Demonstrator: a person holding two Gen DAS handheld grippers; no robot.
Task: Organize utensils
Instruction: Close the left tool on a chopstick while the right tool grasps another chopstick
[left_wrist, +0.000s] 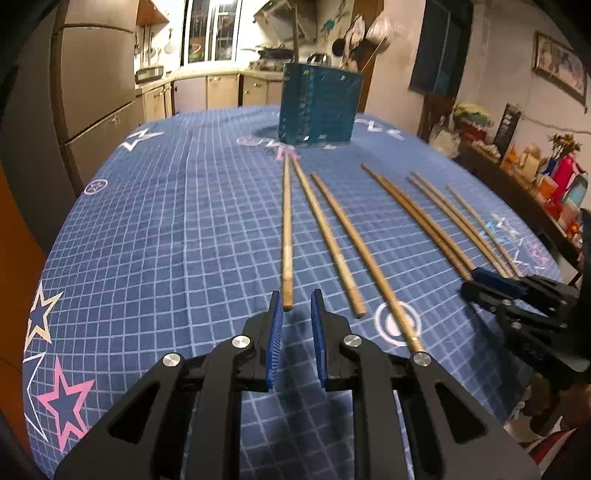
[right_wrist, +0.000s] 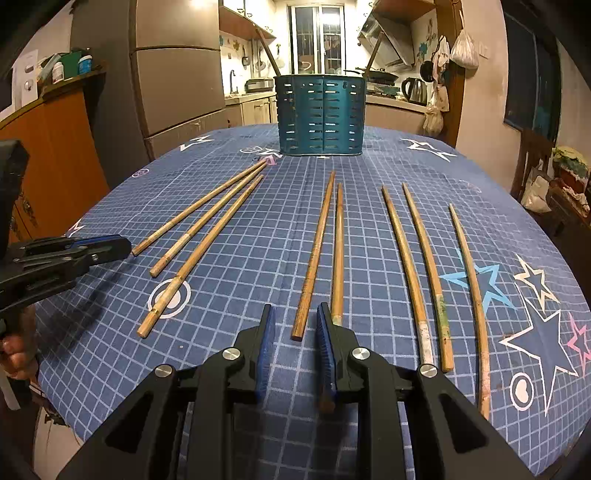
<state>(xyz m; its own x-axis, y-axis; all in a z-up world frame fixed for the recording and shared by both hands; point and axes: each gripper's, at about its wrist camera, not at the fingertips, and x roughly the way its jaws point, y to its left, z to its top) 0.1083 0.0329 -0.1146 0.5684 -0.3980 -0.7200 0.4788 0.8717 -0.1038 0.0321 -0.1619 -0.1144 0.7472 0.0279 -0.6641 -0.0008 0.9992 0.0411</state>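
Both tongs hover narrowly parted, gripping nothing: left tongs (left_wrist: 297, 301), right tongs (right_wrist: 295, 314), wooden chopsticks (right_wrist: 314, 254) at twelve o'clock.

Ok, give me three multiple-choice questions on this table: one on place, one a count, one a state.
1. Where does the teal holder stand? A far end of the table; B beside the grippers; C on the floor.
2. How many chopsticks lie on the table? A five; B eight; C twelve.
3. The holder is: A tipped over; B upright; C held in a gripper.
Answers: 1 A, it stands beyond the chopstick tips; 2 B, groups of three, two and three; 3 B, its base rests flat.
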